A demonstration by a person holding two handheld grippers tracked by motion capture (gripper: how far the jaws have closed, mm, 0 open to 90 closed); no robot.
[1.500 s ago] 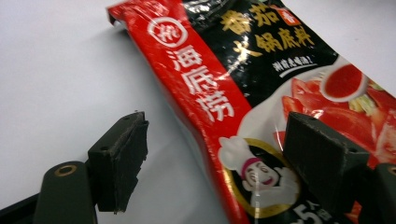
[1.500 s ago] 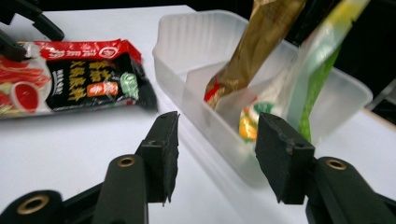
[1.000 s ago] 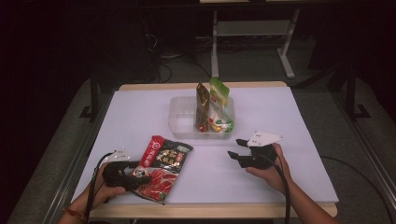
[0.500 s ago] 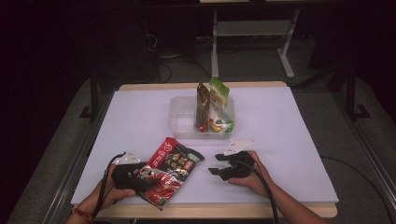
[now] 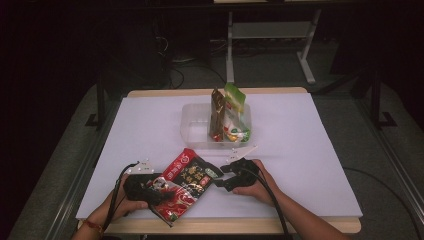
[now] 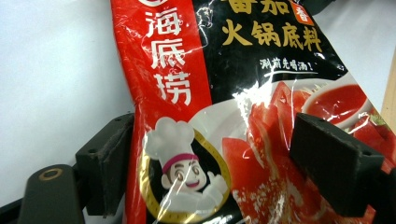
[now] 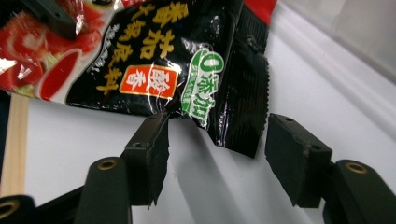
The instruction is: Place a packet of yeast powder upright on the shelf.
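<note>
We see a red and black sauce packet (image 5: 184,186) with a cartoon chef, green and brown packets (image 5: 229,114), and a white surface (image 5: 310,150).

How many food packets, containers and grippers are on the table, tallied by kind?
Red-and-black plastic soup-base packet: 1
Brown foil packet upright in the container: 1
Green-and-white plastic packet upright in the container: 1
Clear plastic container: 1
Black two-jaw grippers, left gripper and right gripper: 2
Total: 6
</note>
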